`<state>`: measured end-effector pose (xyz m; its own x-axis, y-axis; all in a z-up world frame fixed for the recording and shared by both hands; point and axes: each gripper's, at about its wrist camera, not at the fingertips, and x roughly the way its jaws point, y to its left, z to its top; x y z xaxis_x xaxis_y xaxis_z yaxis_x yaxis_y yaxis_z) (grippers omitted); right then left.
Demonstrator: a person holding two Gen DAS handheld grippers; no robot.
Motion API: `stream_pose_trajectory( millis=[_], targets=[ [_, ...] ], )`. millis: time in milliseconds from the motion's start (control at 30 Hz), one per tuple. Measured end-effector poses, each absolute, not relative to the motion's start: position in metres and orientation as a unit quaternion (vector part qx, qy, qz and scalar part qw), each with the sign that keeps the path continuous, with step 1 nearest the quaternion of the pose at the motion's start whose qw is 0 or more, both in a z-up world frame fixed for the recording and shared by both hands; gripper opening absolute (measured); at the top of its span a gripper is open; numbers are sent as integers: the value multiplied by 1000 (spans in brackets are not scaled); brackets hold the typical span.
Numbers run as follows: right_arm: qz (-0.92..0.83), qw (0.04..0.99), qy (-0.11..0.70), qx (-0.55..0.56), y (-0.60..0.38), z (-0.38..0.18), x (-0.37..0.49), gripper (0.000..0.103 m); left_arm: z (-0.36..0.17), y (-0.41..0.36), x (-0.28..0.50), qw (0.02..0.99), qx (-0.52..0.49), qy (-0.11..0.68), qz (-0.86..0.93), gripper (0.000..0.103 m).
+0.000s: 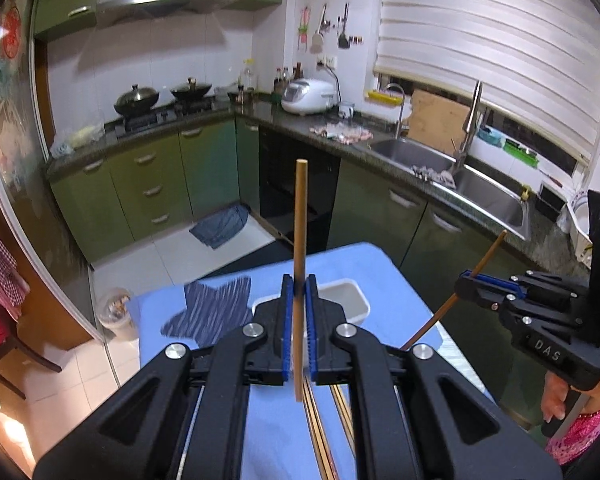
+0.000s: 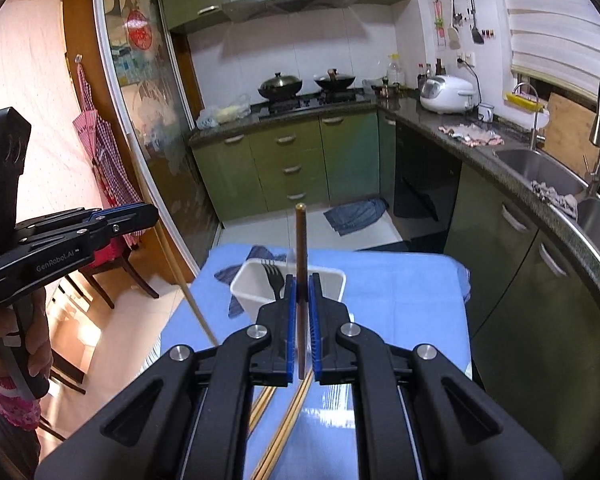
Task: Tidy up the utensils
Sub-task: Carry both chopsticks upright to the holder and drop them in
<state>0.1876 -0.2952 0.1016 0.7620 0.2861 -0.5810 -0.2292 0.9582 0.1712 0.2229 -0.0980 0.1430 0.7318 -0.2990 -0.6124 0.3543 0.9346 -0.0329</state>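
Observation:
My left gripper (image 1: 299,286) is shut on a light wooden chopstick (image 1: 300,216) that stands upright between its blue pads. My right gripper (image 2: 303,284) is shut on a darker brown chopstick (image 2: 301,240), also upright. Both are held above a table with a blue cloth (image 2: 400,300). A white rectangular bin (image 2: 252,280) sits on the cloth ahead of the grippers and holds a black fork (image 2: 274,276). More chopsticks (image 2: 284,432) lie on the cloth under the grippers. The right gripper also shows in the left wrist view (image 1: 466,280), and the left gripper in the right wrist view (image 2: 148,212).
A dark striped cloth (image 1: 212,308) lies on the table left of the bin (image 1: 356,300). Green cabinets and a dark counter with a steel sink (image 1: 480,188) run along the right. A stove with two woks (image 2: 280,86) is at the back. A wooden chair (image 2: 112,276) stands left.

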Motion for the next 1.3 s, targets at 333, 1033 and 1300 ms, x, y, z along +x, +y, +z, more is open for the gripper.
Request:
stream_pose_trajectory(
  millis=[333, 1033, 1300],
  targets=[
    [131, 947, 287, 64, -306, 145, 220, 7, 172, -102, 252, 944, 32, 286, -160, 6],
    [115, 946, 290, 87, -313, 131, 283, 7, 77, -112, 307, 917, 46, 367, -150, 13],
    [109, 940, 315, 76, -298, 94, 305, 7, 55, -105, 283, 910, 43, 381, -160, 39]
  ],
)
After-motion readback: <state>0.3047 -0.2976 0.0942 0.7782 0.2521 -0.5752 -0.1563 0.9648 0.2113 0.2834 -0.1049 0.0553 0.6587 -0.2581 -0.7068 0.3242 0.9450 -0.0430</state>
